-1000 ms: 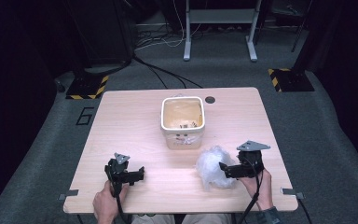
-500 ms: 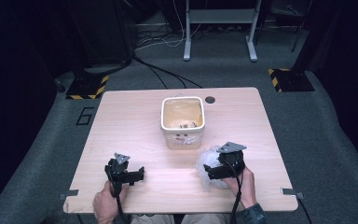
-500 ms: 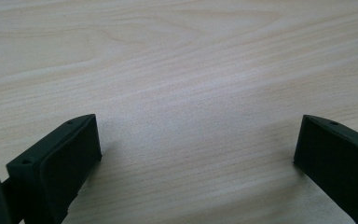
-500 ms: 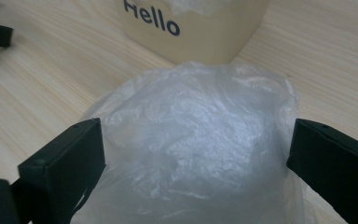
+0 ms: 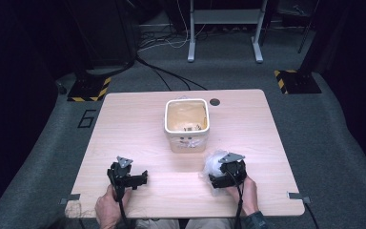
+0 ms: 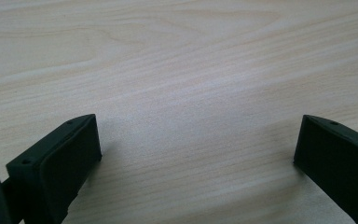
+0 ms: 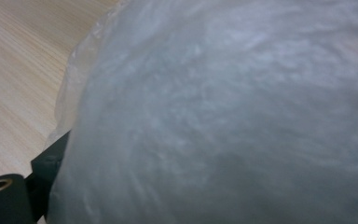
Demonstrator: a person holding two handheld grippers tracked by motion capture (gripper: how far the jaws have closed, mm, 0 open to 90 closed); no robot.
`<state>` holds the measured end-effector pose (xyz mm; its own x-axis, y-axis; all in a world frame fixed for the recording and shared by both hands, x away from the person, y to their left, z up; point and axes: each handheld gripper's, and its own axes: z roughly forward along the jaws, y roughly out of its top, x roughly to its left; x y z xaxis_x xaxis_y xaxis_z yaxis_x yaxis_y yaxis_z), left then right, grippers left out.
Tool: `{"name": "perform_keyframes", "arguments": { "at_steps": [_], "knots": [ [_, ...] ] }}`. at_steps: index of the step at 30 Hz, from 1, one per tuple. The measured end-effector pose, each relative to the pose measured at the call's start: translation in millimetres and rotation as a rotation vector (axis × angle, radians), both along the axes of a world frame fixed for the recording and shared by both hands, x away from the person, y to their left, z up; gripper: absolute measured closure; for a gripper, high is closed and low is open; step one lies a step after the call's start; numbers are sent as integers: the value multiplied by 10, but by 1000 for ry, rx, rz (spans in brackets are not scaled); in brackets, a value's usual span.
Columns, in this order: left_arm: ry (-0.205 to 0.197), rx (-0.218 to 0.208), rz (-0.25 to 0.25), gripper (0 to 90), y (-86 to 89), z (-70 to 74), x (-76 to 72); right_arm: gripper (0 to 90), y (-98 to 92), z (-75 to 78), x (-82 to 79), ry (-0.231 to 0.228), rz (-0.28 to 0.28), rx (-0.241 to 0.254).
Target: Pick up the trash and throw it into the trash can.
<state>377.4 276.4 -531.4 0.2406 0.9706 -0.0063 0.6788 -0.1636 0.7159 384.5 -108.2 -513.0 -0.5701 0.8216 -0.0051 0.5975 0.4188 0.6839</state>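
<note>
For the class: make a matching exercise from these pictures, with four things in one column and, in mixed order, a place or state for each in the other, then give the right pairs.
Things:
1. left tool
2. right tool
3. white bin
4. round hole

Places or states:
A. in the tabletop, beyond the bin
B. jaws wide apart over bare wood
C. at the crumpled clear plastic
D. mid-table, lined with a tan bag

Pairs: 1-B, 2-C, 3-D, 4-A

**Three cameras, one table**

The high view looks forward and down from above the person's side onto the whole pale wooden table (image 5: 138,129). The left gripper view faces bare tabletop (image 6: 182,70) from very close. The right gripper view presses against a crumpled clear plastic bag (image 7: 223,112), which the high view shares (image 5: 212,163).
</note>
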Motion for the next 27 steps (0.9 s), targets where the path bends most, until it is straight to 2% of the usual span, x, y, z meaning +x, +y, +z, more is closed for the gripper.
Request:
{"name": "perform_keyframes", "arguments": {
  "at_steps": [5, 11, 18, 27],
  "knots": [
    [0, 0, 0, 1, 0, 0, 0, 134, -38, -45, 20, 6, 18, 28],
    [0, 0, 0, 1, 0, 0, 0, 253, -95, -36, 30, 34, 33, 54],
    [0, 0, 0, 1, 0, 0, 0, 308, -174, 12, 53, 54, 51, 85],
    [0, 0, 0, 1, 0, 0, 0, 312, -289, 251, 17, 22, 50, 114]
  ]
}}
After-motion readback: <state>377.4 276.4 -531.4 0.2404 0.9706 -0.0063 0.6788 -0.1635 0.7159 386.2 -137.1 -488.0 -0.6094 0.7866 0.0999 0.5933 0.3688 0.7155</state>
